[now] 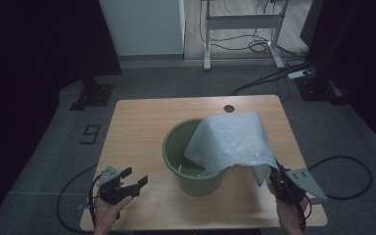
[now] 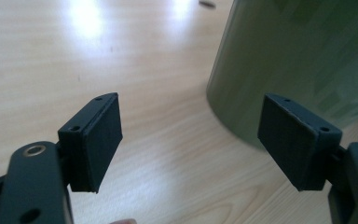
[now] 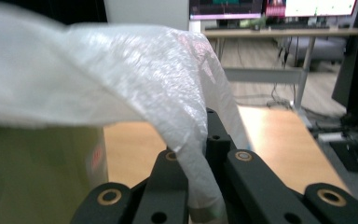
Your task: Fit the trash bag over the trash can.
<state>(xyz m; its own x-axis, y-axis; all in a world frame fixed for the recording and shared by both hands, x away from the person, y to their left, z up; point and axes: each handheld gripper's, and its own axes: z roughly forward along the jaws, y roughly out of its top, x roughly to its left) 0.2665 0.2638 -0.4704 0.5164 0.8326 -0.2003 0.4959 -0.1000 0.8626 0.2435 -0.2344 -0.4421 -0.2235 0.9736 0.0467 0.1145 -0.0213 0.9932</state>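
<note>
A green bucket point(image 1: 176, 147) stands in the middle of the wooden table point(image 1: 137, 122). A thin white plastic bag point(image 1: 230, 139) drapes over its right rim and hangs down toward the front right. My right gripper point(image 1: 276, 175) is shut on the bag's lower corner; in the right gripper view the bag point(image 3: 135, 88) rises from between the closed jaws and spreads over the bucket point(image 3: 37, 172). My left gripper point(image 1: 133, 178) rests near the table's front left, open, with nothing between its pads point(image 2: 98, 140). The bucket's wall point(image 2: 298, 60) stands just ahead of it to the right.
A small dark hole point(image 1: 229, 108) marks the table's far edge. Beyond the table are a desk frame point(image 1: 242, 22) and cables point(image 1: 274, 73) on the grey floor. A cable point(image 1: 345, 166) loops at the table's right side.
</note>
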